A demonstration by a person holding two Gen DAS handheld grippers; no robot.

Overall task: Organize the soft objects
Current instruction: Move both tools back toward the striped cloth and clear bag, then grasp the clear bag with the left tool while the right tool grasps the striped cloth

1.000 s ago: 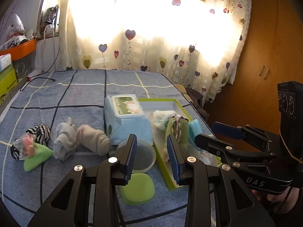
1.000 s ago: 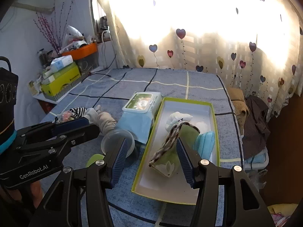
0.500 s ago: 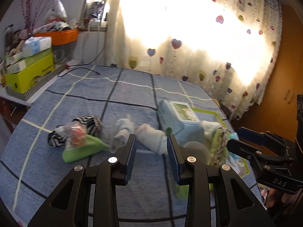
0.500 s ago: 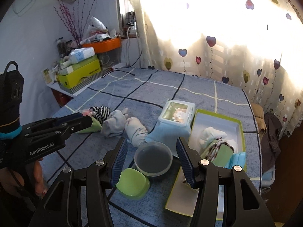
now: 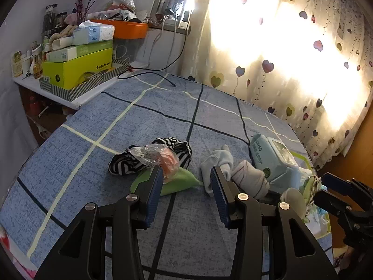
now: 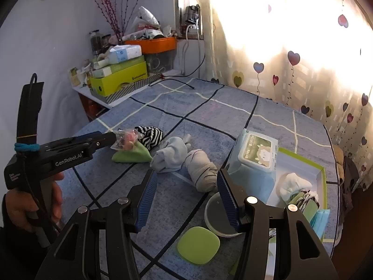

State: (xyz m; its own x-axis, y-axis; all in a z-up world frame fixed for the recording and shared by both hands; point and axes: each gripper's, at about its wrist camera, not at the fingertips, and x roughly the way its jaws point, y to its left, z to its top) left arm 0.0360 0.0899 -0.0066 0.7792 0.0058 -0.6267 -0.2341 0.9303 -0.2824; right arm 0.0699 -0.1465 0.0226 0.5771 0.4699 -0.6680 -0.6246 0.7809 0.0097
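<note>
On the blue checked cloth lie a green pouch (image 5: 177,182) (image 6: 131,155), a striped black-and-white cloth (image 5: 130,162) (image 6: 151,134), a clear bag with something pink (image 5: 160,156) (image 6: 126,137), a pale blue sock bundle (image 5: 218,163) (image 6: 171,155) and a grey sock roll (image 5: 250,178) (image 6: 201,169). My left gripper (image 5: 185,177) (image 6: 114,137) is open and empty, just short of the pouch and bag. My right gripper (image 6: 186,182) is open and empty, near the grey roll. The green-rimmed tray (image 6: 322,170) holds several soft items.
A wipes pack (image 6: 255,157) (image 5: 270,155) leans by the tray. A clear round tub (image 6: 215,212) and its green lid (image 6: 198,245) lie near the front. A shelf with boxes (image 5: 77,67) stands at the left. A black cable (image 5: 151,74) lies at the back.
Both grippers swung left, away from the tray. The left one came down close to the green pouch and clear bag. The right one now faces the sock rolls.
</note>
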